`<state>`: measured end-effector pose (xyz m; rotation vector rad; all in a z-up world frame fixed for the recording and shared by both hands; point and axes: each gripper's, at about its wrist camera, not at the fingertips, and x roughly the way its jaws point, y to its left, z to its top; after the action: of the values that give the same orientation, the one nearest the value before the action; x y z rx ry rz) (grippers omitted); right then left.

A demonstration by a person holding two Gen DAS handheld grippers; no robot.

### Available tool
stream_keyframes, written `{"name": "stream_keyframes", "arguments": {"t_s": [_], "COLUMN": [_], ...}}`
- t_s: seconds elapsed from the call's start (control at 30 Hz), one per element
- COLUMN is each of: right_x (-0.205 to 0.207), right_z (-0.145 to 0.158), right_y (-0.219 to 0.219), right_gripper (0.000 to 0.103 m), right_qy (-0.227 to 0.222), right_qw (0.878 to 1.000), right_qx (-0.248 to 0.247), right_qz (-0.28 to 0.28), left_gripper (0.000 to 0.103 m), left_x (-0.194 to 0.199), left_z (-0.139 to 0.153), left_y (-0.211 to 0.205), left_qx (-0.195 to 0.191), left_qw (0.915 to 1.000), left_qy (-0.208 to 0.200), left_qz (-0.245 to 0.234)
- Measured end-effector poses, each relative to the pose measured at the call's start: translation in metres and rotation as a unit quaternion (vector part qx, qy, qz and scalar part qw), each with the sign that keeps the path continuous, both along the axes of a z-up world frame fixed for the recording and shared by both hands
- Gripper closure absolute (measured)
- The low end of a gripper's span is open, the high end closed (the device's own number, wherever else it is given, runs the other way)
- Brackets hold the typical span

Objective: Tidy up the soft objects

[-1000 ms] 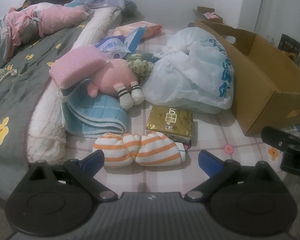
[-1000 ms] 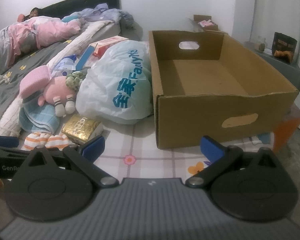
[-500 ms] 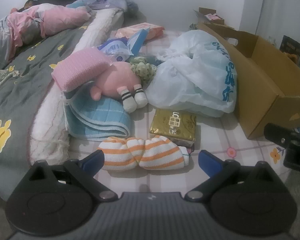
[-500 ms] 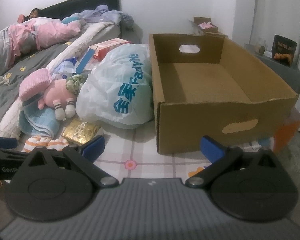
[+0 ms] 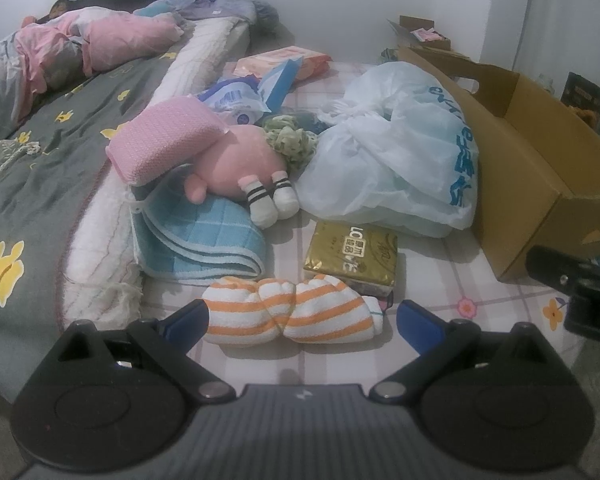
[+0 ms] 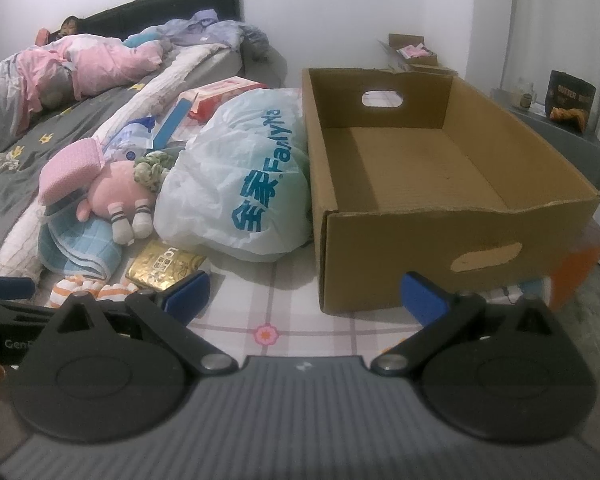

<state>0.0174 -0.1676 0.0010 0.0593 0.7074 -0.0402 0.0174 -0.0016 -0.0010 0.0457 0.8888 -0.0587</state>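
Left claw (image 5: 302, 320) hangs released around a striped towel roll (image 5: 290, 310) on the bed; right claw (image 6: 304, 292), also released, faces the empty box (image 6: 440, 184). A shallow pinch could unroll the towel.

White walls (image 6: 340, 8) close off the far side, with a dark headboard (image 6: 172, 4) against them at far left. A bed with a grey quilt (image 5: 48, 152) runs down the left, a checked floral mat (image 6: 284, 320) covers the near floor, and a pale curtain (image 6: 560, 20) hangs far right.
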Motion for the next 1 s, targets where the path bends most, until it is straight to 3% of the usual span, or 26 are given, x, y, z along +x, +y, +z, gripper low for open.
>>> {"name": "stream_keyframes", "arguments": {"t_s": [0.8,1.0], "right_x": [0.0011,0.0036], "right_z": [-0.0005,0.0009], "right_y": [0.0015,0.0053], "right_gripper": [0.001,0.001], "right_qy": [0.000,-0.009], "right_qw": [1.000,1.000], "right_qx": [0.002,0.005], "right_qz": [-0.001,0.007], "left_gripper": [0.002,0.002], "left_x": [-0.0007,-0.0067], "left_z": [-0.0024,0.0034], "left_y": [0.0010,0.0045], "left_qx": [0.005,0.020], "left_qw": [1.0000,0.9987], "left_qy": [0.000,-0.036], "left_qz": [-0.003,-0.030]}}
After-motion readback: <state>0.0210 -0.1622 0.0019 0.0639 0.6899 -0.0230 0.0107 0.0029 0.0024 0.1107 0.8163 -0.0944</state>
